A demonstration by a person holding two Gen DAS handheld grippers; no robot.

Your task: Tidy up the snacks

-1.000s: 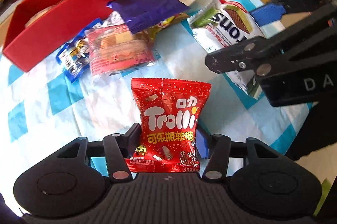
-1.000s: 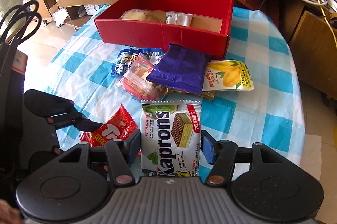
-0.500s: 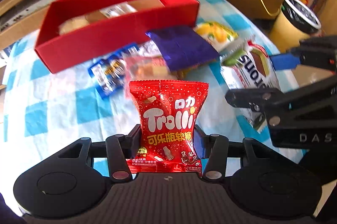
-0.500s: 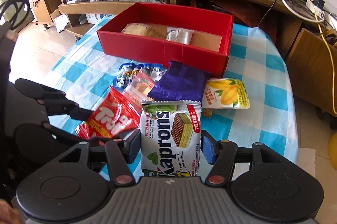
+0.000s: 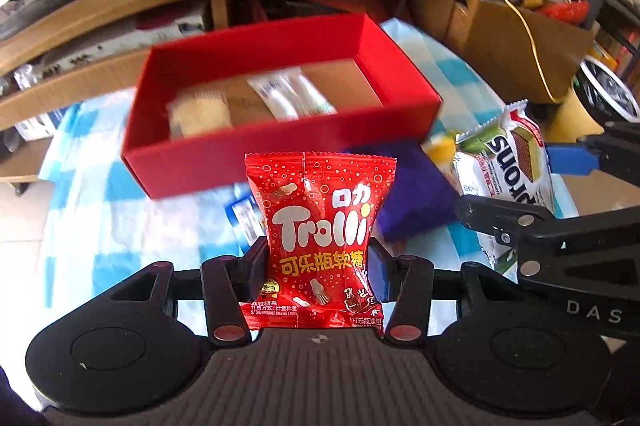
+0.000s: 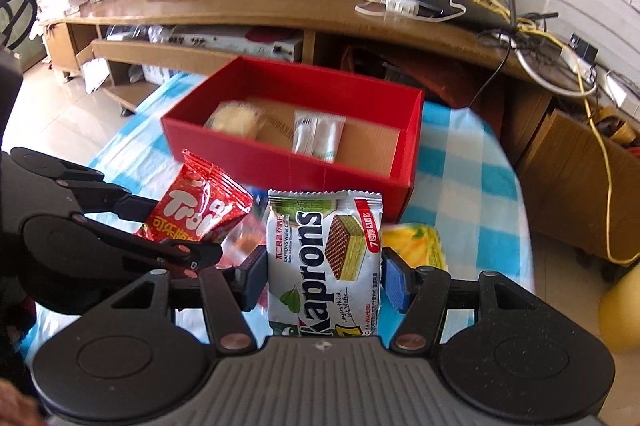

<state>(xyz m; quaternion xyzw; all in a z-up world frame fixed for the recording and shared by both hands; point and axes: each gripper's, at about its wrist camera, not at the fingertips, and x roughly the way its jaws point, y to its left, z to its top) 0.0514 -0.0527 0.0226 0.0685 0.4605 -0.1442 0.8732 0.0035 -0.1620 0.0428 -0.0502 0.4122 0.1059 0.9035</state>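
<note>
My left gripper [image 5: 320,262] is shut on a red Trolli candy bag [image 5: 320,226], held upright above the table in front of the red box [image 5: 280,145]. My right gripper [image 6: 324,274] is shut on a white Kaprons wafer pack [image 6: 324,258], also lifted. In the right wrist view the Trolli bag [image 6: 196,209] hangs at the left in the other gripper; in the left wrist view the Kaprons pack [image 5: 504,161] shows at the right. The red box [image 6: 288,161] holds a pale round snack [image 6: 236,117] and a white sachet pack [image 6: 318,137] on its cardboard floor.
A purple packet [image 5: 408,193], a blue packet [image 5: 244,218] and a yellow mango pack [image 6: 412,246] lie on the blue-checked tablecloth [image 6: 460,185] in front of the box. Behind the table stands a wooden TV bench [image 6: 280,9] with a router and cables.
Both grippers have risen with their packs and tilted toward the red box, which now sits nearer the middle of each view. The left jaws have squeezed the Trolli bag tighter.
</note>
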